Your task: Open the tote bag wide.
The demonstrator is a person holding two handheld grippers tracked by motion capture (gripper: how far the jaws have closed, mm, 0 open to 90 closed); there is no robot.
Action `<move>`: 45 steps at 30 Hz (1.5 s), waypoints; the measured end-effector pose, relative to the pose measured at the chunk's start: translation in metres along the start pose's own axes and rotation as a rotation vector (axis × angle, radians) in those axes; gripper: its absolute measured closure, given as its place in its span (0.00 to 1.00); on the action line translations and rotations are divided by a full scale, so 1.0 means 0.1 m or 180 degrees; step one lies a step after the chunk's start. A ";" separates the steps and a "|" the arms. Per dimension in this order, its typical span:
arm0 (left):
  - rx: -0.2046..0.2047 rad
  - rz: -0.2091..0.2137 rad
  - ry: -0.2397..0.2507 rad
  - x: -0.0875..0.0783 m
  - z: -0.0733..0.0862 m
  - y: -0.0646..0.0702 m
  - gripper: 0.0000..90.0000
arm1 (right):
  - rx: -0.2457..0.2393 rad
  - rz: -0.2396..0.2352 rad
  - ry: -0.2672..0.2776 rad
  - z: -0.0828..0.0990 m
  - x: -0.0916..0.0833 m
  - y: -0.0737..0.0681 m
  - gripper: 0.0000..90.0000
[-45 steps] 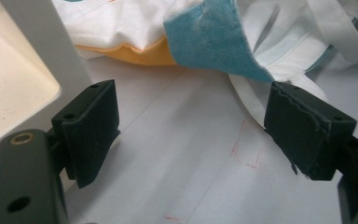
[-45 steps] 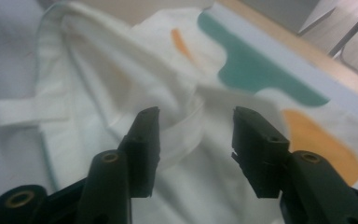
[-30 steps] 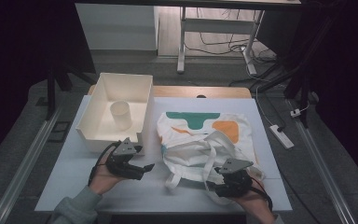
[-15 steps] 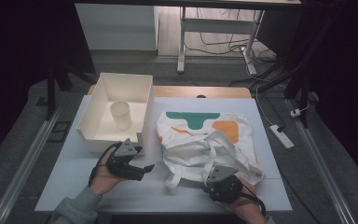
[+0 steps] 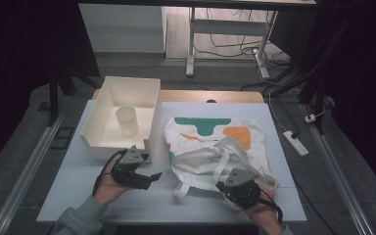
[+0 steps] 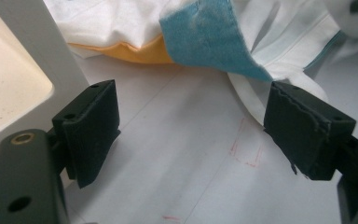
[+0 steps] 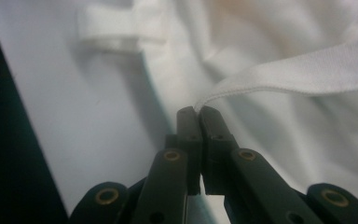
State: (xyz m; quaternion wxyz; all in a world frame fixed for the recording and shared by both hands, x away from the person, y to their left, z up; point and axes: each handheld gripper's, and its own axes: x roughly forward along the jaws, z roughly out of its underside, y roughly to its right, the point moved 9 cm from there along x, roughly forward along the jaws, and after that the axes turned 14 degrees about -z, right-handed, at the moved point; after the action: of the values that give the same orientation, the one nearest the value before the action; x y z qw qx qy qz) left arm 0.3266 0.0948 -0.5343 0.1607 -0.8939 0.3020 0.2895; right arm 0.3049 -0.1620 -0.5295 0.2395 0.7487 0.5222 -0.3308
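Right gripper (image 5: 239, 187) sits low at the near edge of the tabletop (image 5: 78, 196), and its fingers have just been closing: they now meet on a white strap (image 7: 298, 74) of the bag (image 5: 215, 147), the strap's end pinched between the tips in the right gripper view. Over to the left gripper (image 5: 149, 177), resting on the bare tabletop just beside the bag's near left corner, fingers spread wide with nothing between them. In the left gripper view the bag's blue patch (image 6: 209, 37) and orange patch (image 6: 135, 51) lie just ahead of the open fingers. The bag lies crumpled in the middle of the tabletop, straps loose on top. Farther back on the left stands the white bin (image 5: 147, 88), a cup (image 5: 127, 120) upright inside it.
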 end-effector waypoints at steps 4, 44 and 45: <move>-0.0028 -0.0013 0.0024 -0.02 -0.02 -0.01 0.21 | -0.0119 0.0195 0.0185 -0.32 -0.16 0.22 0.98; -0.0025 0.0013 -0.0021 0.04 0.01 -0.03 0.21 | 0.0744 0.0924 0.0731 -0.19 -0.40 2.05 0.96; -0.0014 0.0018 -0.0018 0.04 0.00 -0.02 0.21 | 0.0758 0.0913 0.0690 -0.16 -0.37 2.06 0.96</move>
State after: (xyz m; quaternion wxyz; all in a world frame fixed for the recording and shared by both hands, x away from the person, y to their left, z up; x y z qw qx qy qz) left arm 0.3302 0.0948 -0.5367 0.1588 -0.8926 0.3035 0.2932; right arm 0.4936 -0.2435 -0.4882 0.1364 0.8695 0.3903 -0.2702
